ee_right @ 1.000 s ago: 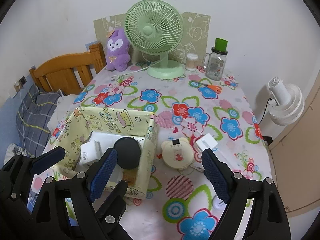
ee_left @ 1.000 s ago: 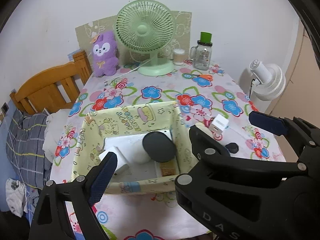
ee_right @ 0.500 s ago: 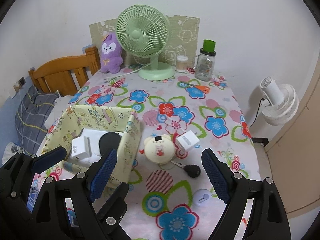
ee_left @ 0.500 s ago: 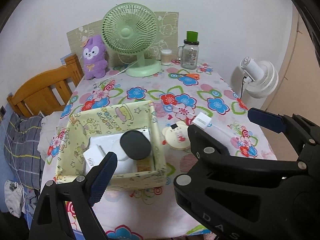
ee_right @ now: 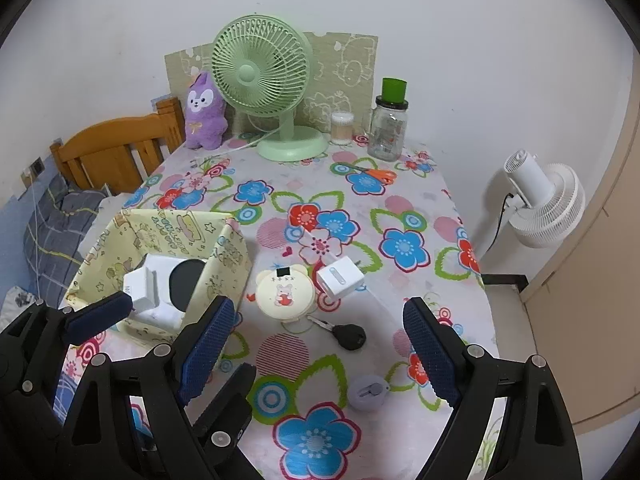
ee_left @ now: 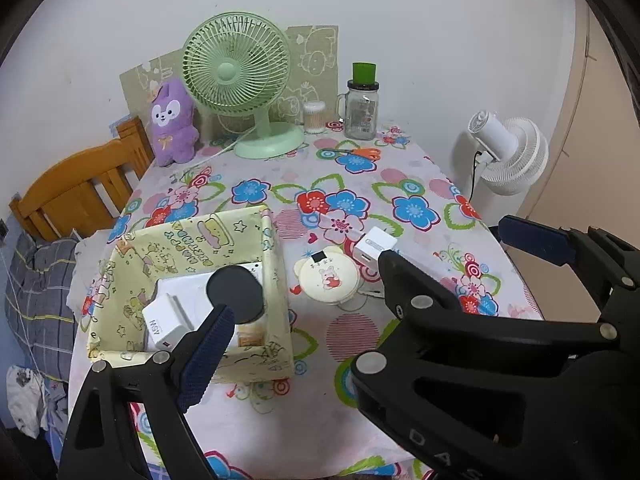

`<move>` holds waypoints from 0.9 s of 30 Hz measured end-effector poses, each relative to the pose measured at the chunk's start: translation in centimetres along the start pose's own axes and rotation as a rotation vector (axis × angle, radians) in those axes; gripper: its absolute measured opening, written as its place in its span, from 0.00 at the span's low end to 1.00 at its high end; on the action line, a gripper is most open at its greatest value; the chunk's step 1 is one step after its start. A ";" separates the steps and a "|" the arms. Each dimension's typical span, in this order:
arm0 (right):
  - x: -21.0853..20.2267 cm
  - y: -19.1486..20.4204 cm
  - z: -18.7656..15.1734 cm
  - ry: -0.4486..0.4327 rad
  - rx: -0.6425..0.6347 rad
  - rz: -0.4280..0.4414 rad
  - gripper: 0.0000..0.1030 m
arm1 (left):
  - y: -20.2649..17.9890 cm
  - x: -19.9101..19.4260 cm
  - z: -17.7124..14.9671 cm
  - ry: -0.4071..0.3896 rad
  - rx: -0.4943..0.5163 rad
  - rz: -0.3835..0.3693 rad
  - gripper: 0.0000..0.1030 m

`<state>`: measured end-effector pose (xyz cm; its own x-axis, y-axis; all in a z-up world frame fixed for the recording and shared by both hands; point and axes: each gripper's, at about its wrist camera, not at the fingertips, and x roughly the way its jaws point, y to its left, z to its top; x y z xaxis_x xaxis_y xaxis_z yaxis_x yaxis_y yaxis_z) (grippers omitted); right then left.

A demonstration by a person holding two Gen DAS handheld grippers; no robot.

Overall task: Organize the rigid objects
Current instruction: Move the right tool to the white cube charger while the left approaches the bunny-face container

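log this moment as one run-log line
left gripper: open, empty | right gripper: open, empty | yellow fabric bin: holds white boxes, black disc | bear case, white charger, car key: on tablecloth

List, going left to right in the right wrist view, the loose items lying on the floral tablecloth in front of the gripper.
Yellow cartoon-print fabric box → round cream bear-shaped case → white cube charger. Nearer the camera, black car key → pale lilac round disc. The right gripper hangs open above them.
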<state>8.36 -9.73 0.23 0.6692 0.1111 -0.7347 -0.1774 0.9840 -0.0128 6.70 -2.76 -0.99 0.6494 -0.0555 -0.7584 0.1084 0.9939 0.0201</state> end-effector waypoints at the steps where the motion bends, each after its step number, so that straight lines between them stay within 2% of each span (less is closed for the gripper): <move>1: 0.1 -0.2 0.0 0.001 -0.002 -0.001 0.86 | -0.2 0.1 0.0 -0.001 -0.002 -0.001 0.90; 27: 5.3 -4.4 -0.2 0.049 0.006 0.035 0.84 | -2.9 5.2 0.9 0.026 -0.033 0.025 0.90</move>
<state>12.54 -13.49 -3.73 0.6264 0.1388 -0.7670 -0.1958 0.9805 0.0175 10.46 -6.05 -4.42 0.6316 -0.0286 -0.7747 0.0673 0.9976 0.0180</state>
